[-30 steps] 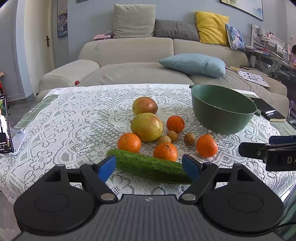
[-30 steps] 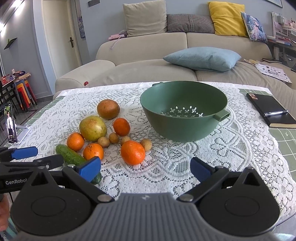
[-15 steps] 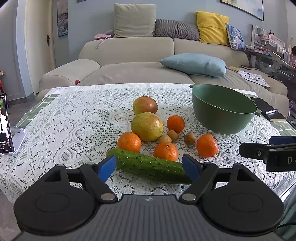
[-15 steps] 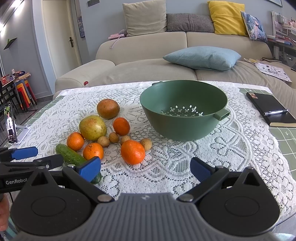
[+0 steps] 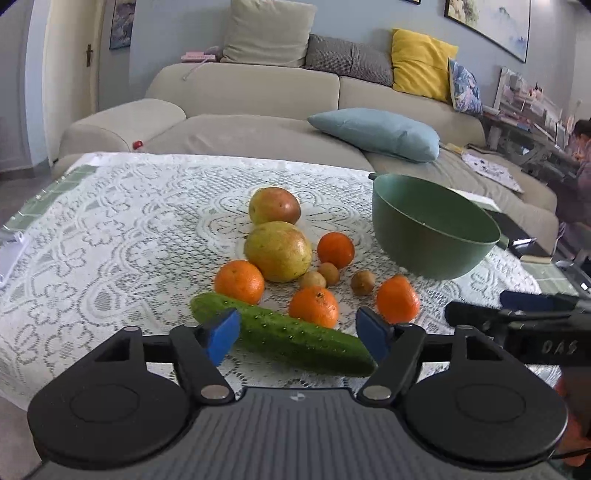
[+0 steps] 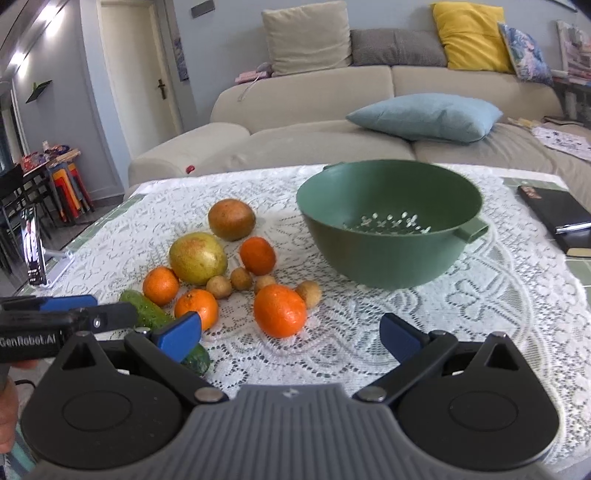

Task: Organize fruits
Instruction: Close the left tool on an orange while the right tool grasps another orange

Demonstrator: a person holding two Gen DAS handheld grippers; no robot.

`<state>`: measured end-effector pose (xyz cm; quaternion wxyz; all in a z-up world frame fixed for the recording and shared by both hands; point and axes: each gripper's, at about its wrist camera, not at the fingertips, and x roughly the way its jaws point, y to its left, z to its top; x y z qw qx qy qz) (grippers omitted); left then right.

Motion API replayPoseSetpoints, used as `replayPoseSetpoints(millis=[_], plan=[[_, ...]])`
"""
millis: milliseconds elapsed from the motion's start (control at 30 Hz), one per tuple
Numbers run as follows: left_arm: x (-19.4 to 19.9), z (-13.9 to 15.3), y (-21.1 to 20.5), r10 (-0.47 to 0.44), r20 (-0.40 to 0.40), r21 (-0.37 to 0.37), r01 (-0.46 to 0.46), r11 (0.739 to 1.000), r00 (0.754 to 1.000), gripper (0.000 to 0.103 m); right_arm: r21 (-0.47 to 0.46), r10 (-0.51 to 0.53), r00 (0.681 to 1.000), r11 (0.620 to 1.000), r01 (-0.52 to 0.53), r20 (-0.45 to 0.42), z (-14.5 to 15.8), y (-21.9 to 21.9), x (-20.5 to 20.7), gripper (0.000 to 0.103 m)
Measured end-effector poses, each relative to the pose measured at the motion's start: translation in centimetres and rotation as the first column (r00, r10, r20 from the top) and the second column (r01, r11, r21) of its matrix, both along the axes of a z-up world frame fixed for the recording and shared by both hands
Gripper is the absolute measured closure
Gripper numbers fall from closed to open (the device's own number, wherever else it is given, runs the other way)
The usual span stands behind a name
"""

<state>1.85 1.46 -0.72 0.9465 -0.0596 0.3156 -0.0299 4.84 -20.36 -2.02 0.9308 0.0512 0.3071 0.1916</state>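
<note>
Cucumber foremost, oranges behind, colander right, notebook beyond

— What kind of place are we looking at here?

— A home, a living room. A long beige sofa is running along the far wall, and cushions are sitting on it: a yellow cushion, a grey one and a pale blue pillow.

— Anything else pointing that way?

— A white lace cloth is covering the table, a framed painting is hanging above the sofa, and a white door is showing at the left. Stacked coloured stools are standing in a corner, and a black notebook with a pen is lying at the table's edge.

— So nothing like a lab?

— No, everything is reading as a lived-in family room.
</note>
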Motion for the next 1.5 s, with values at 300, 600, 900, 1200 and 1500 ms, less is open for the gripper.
replayPoseSetpoints(millis=[300, 600, 900, 1200, 1500], plan=[[1.8, -0.7, 0.0, -0.013, -0.004, -0.017, 0.013, 1.000, 1.000, 0.043, -0.073, 0.057, 0.998, 0.996, -0.056, 0.006, -1.8, 2.4, 2.1, 0.030], [3.7, -1.4, -1.0, -0.073, -0.037, -0.016, 0.072, 0.997, 0.997, 0.054, -0.074, 0.069, 0.998, 0.995, -0.069, -0.009, -3.1, 3.1, 4.1, 0.045], [6.5, -1.6, -2.6, -0.117, -0.119, 0.097, 0.129, 0.987, 0.986, 0.054, -0.056, 0.077, 0.996, 0.995, -0.080, -0.049, -3.9, 3.4, 5.2, 0.045], [9.9, -1.8, -2.7, -0.158, -0.303, 0.122, 0.202, 0.972, 0.940, 0.053, -0.021, 0.071, 0.993, 0.997, -0.073, -0.099, -4.3, 2.9, 6.2, 0.046], [11.6, -2.8, -1.6, -0.186, -0.407, 0.038, 0.220, 0.975, 0.894, 0.047, -0.002, 0.068, 0.990, 0.998, -0.068, -0.125, -4.5, 2.8, 6.6, 0.049]])
